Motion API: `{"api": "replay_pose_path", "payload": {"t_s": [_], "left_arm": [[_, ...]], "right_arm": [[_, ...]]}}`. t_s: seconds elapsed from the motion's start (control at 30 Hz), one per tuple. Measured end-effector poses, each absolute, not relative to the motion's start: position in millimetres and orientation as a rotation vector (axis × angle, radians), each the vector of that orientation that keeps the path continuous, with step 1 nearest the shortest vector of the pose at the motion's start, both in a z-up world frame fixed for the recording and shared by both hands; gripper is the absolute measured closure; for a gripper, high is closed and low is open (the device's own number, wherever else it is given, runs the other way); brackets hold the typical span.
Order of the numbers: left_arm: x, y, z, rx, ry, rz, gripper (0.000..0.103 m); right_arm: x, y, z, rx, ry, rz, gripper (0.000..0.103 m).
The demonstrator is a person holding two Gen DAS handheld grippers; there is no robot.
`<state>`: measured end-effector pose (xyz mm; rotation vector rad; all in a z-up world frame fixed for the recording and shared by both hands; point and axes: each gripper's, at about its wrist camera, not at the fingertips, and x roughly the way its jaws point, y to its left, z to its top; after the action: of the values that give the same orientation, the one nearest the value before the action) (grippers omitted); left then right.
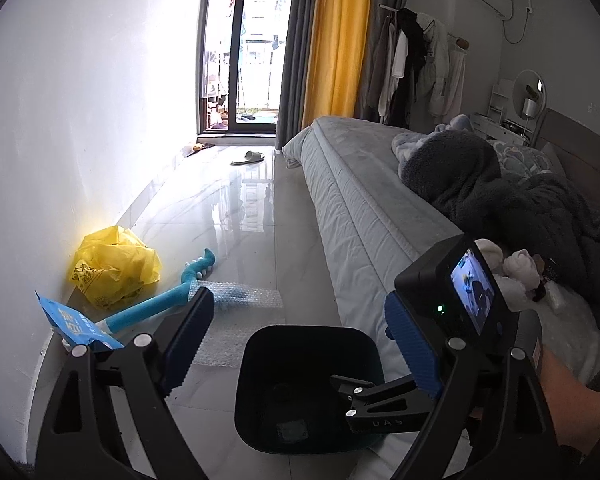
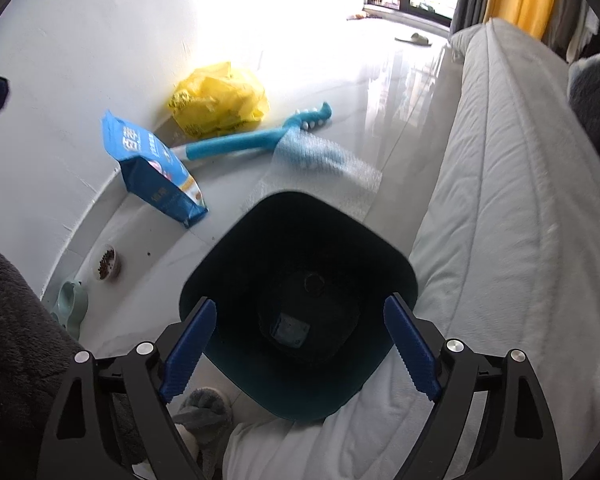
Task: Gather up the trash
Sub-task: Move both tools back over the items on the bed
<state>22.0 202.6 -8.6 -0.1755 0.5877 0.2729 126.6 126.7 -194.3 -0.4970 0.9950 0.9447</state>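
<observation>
A dark bin (image 1: 256, 380) (image 2: 236, 264) stands on the floor beside the bed, with a small flat item at its bottom. A crumpled yellow plastic bag (image 1: 114, 266) (image 2: 218, 100) lies by the wall. A sheet of bubble wrap (image 1: 244, 300) (image 2: 324, 160) lies on the floor beyond the bin. A blue food pouch (image 1: 76, 324) (image 2: 156, 168) stands by the wall. My left gripper (image 1: 296, 336) is open and empty above the bin. My right gripper (image 2: 300, 344) is open and empty, right over the bin's mouth; its body shows in the left wrist view (image 1: 452, 292).
A blue toy guitar (image 1: 164, 300) (image 2: 244, 144) lies by the yellow bag. The bed (image 1: 380, 216) (image 2: 500, 200) runs along the right, with blankets and plush toys (image 1: 512, 268). A bowl of kibble (image 2: 107, 263) and a green dish (image 2: 73, 300) sit by the wall. A slipper (image 1: 249, 157) lies near the balcony door.
</observation>
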Motion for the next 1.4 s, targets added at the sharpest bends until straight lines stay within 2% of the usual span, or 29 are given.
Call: {"api": "replay_pose_path", "payload": {"t_s": [0.27,0.63,1.4], "left_arm": [[20.1,176.4,5.2,-0.163,0.565,0.191,0.008],[33.8,142.5,20.3,-0.130,0.535,0.136,0.007],[83.3,96.7,26.2,-0.196,0.522,-0.010,0.005]], "right_arm": [[125.9,88.7,-148.0,-0.433,0.881,0.925,0.014],[144.3,8.9,-100.8,-0.289,0.791,0.834,0.014],[160.2,-98.3,-87.6,-0.173,0.752,0.718,0.013]]}}
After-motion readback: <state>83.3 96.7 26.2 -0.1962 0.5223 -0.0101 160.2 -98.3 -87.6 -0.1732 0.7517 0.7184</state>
